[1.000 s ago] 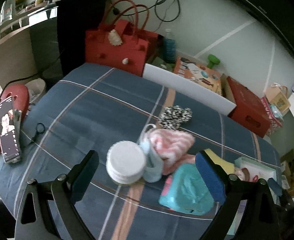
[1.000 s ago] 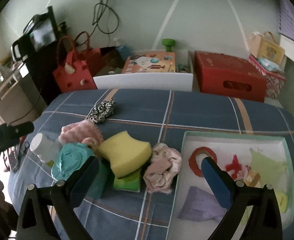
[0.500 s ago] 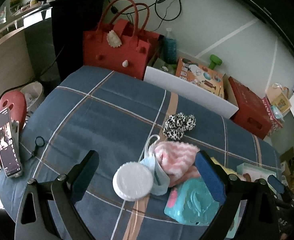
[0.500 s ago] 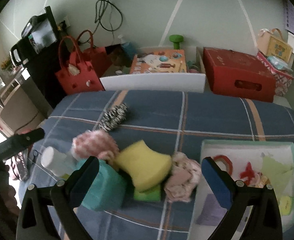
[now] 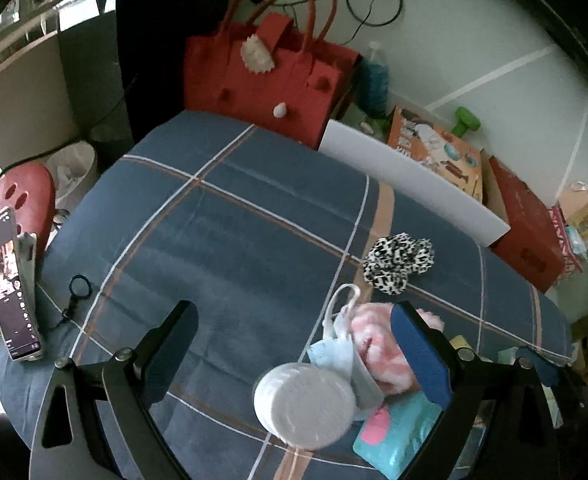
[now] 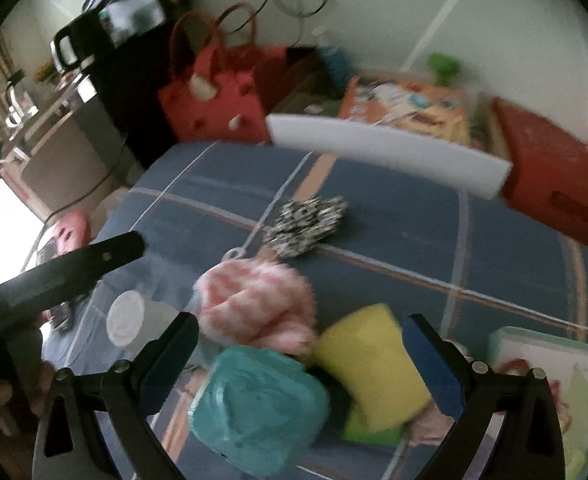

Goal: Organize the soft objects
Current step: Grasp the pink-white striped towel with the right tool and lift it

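Left gripper (image 5: 294,344) and right gripper (image 6: 300,354) agape, empty, no legible writing.

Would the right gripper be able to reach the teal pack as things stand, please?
Probably yes: the right gripper is open and the teal pack lies between its fingers, on top of the pile with nothing covering it.

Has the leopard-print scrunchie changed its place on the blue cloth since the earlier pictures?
No. The leopard-print scrunchie still lies just right of the orange stripe on the cloth, before the white board. Only the cameras have shifted.
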The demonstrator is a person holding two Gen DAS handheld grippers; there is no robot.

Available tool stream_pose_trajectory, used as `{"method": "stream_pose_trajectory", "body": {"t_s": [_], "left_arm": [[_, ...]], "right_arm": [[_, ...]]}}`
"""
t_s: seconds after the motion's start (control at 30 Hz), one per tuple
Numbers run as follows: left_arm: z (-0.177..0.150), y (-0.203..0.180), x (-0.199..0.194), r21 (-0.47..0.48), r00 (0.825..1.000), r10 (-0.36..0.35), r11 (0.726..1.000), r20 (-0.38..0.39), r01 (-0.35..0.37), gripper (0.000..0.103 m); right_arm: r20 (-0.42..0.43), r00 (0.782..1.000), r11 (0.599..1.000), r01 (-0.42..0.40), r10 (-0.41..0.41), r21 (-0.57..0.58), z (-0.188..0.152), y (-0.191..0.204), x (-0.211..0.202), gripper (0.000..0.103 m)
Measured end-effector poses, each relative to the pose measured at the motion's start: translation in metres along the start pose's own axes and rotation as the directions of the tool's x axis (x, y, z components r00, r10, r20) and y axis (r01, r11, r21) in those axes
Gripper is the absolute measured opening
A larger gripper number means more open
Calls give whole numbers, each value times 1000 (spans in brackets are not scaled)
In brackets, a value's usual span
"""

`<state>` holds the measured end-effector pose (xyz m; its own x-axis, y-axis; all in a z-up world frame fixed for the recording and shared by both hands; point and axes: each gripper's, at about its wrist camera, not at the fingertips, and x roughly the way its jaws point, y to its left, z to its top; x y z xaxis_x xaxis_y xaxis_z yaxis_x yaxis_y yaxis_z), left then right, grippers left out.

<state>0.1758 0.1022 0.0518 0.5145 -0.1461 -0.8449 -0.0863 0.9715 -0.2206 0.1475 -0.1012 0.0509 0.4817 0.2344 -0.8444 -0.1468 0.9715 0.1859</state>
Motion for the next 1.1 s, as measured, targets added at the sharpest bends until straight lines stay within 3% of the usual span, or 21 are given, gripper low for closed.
{"method": "stream_pose_trajectory", "body": {"t_s": [0.13, 0.37, 0.6, 0.7, 0.93, 1.1], "left_arm": [[-1, 7, 16, -25, 999, -22, 999, -45, 21, 97], [-4, 18, 28, -57, 997, -1, 998, -78, -4, 97], [-3, 20, 35, -65, 996, -6, 998, -90, 0, 97], [-3, 18, 38, -62, 995, -8, 998, -98, 2, 97], [-4, 13, 41, -50, 994, -14, 999, -106, 9, 97], [-4, 11, 40, -46, 994, -19, 999, -105, 14, 97]], "right_arm": [[-66, 996, 998, -56, 58, 35, 9, -1, 22, 103], [-146, 986, 996, -74, 79, 40, 16, 6, 52, 101], [-203, 974, 994, -93, 104, 60, 15, 7, 72, 88], [-212, 971, 993, -102, 111, 52, 15, 9, 76, 81], [-209, 964, 986, -149, 162, 76, 13, 9, 81, 46], [-149, 974, 984, -158, 168, 79, 10, 8, 69, 34]]}}
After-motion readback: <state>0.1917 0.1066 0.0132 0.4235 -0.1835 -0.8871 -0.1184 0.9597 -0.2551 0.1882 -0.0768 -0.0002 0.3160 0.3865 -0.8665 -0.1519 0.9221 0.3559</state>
